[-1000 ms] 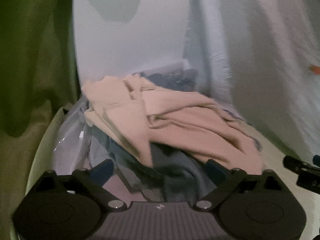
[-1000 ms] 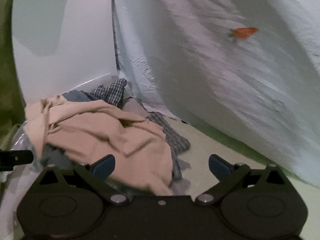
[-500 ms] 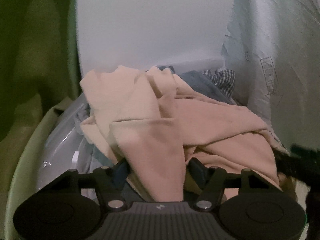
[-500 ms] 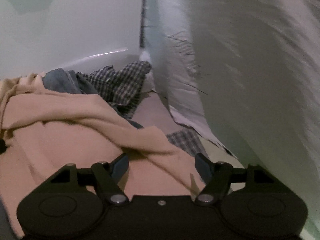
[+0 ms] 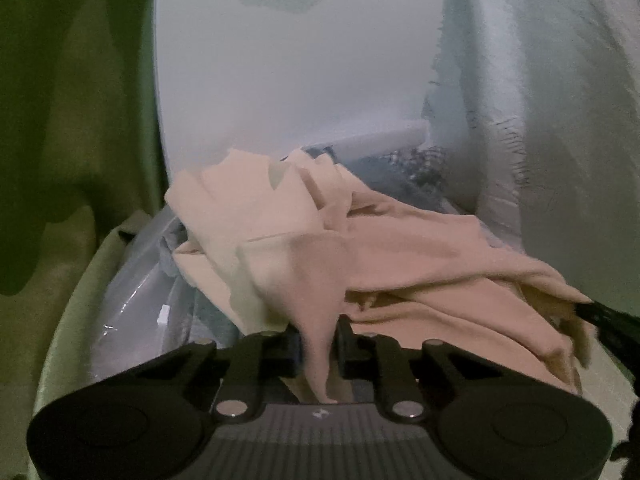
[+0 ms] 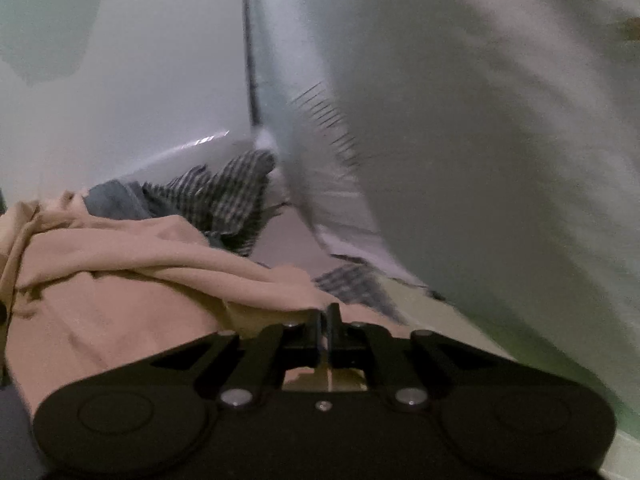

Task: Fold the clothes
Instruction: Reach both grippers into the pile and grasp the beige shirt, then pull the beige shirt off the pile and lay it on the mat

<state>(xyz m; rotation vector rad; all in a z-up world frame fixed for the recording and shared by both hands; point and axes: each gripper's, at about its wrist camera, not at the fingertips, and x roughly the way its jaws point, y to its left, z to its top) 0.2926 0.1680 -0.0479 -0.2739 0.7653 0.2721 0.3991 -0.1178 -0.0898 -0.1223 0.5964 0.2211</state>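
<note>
A crumpled beige garment lies on top of a pile of clothes in the left wrist view, and its near edge fills the lower left of the right wrist view as the beige garment. My left gripper is shut on a hanging fold of it at the pile's front. My right gripper is shut on the garment's right edge. The right gripper's dark tip shows at the right of the left wrist view, against the cloth. Under the beige garment lie a checked shirt and a blue-grey garment.
The pile sits in a clear plastic bin on a pale green surface. White sheeting hangs close on the right and a white panel stands behind. Green cloth hangs at the left.
Both grippers went from wide open above the pile to shut on the beige garment. Both cameras have moved in closer to the clothes.
</note>
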